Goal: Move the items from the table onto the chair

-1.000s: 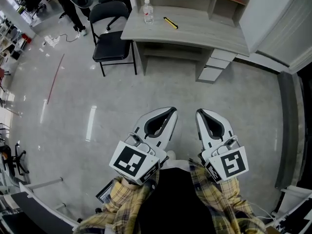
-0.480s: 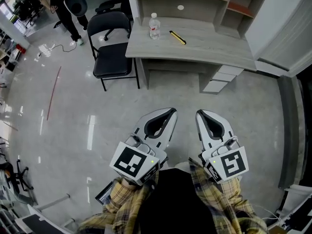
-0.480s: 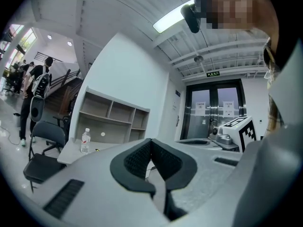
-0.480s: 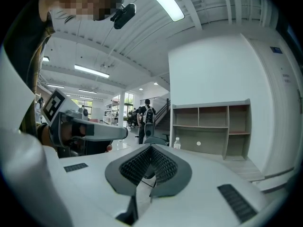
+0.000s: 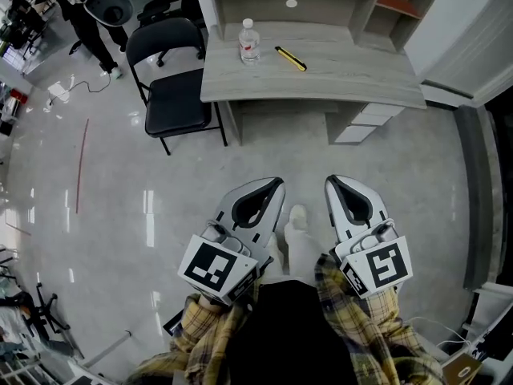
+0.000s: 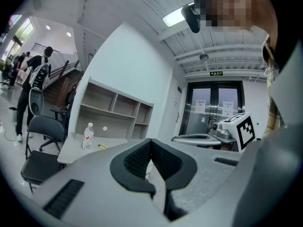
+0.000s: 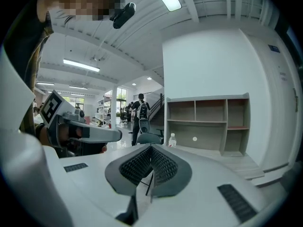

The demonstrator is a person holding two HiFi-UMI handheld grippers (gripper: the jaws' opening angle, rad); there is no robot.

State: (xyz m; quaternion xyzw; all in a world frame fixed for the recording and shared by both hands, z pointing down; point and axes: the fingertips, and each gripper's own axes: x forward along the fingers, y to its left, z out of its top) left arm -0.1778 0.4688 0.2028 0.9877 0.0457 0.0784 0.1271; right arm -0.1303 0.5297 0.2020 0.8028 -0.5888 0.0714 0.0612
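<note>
We hold both grippers low in front of us, well apart from the table [image 5: 353, 70], which stands at 12 o'clock across the grey floor. The left gripper [image 5: 271, 187] has its jaws pressed together with nothing between them, and the right gripper [image 5: 335, 186] is likewise closed and empty. They sit side by side, tips pointing toward 12 o'clock.

On the table, the water bottle [image 5: 249, 42] stands upright near the left end. At its 4 o'clock, close by but not touching, lies a yellow tool [image 5: 290, 58], possibly a utility knife; it is too small for us to be sure. The black chair [image 5: 175, 103] stands at 11 o'clock from us, just beside the table's left end, with its seat bare. A small white disc [image 5: 291, 3] rests in the shelf unit behind the table.
</note>
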